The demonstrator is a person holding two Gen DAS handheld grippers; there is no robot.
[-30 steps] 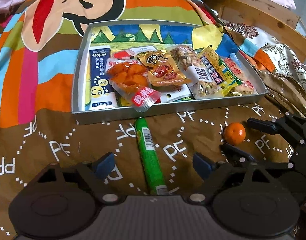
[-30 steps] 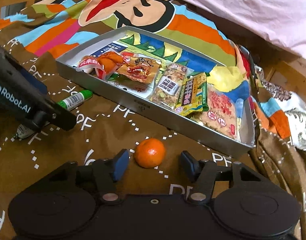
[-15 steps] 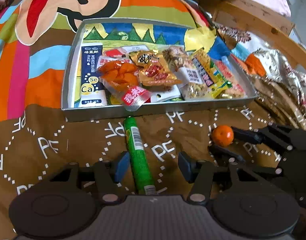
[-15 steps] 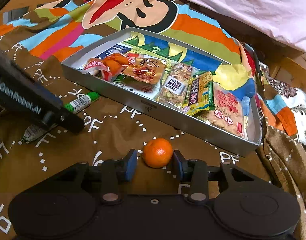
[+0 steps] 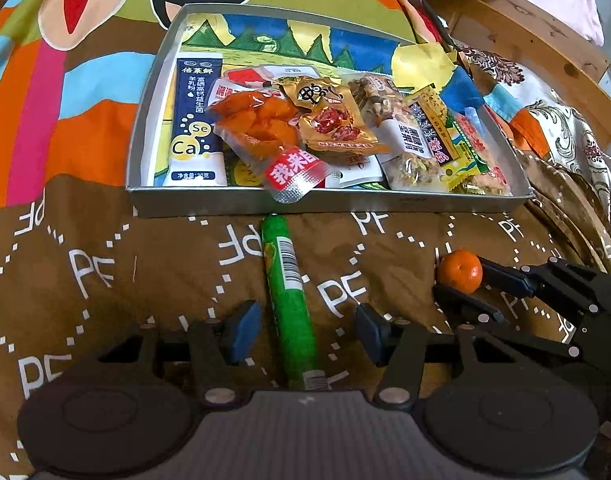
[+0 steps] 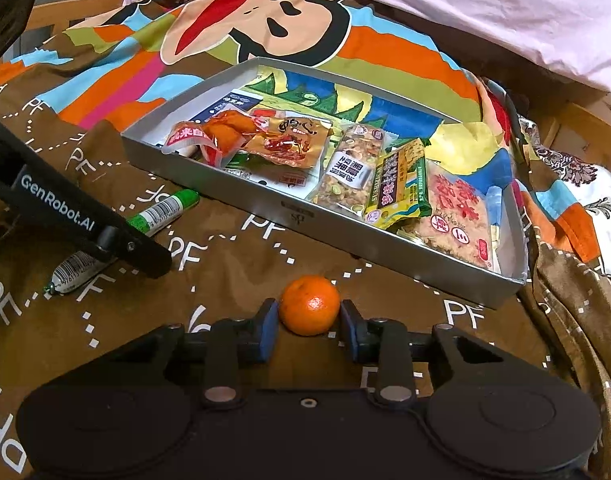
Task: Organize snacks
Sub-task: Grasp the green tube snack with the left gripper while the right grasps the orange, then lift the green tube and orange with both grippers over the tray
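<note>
Left hand-held gripper (image 5: 301,334): nearest to the left wrist camera, well in front of the tray; jaws have just been closing and stand apart on either side of the green sausage stick, a gap visible between each pad and the wrapper, so nothing is grasped.
Green sausage stick (image 5: 290,300): lies on the brown bedspread, lengthwise toward the tray, its far tip just short of the tray's near wall; barcode on the wrapper faces up.
Right hand-held gripper (image 6: 309,330): in front of the tray's near wall, toward its right end; jaws have just been closing, and the blue pads sit at both flanks of the mandarin, clenched on it as far as the view tells.
Mandarin (image 6: 310,305): small and orange, on the bedspread between the right pads, near the tray but apart from it.
Brown bedspread (image 5: 105,264): printed with white "PF" letters and dotted lines; it carries the tray and both loose snacks.
Tray (image 5: 225,210): shallow, grey-walled, with a cartoon landscape on its floor.
Tray contents: a dark blue milk powder sachet (image 5: 195,120) at the left; an orange snack pouch (image 5: 257,124) hanging over the near wall; a golden meat packet (image 5: 333,120); a nut bar (image 6: 351,172); a yellow-green bar (image 6: 399,184); a pork floss cake pack (image 6: 457,216) at the right end.
Pink bedding (image 6: 425,4): beyond the tray.
</note>
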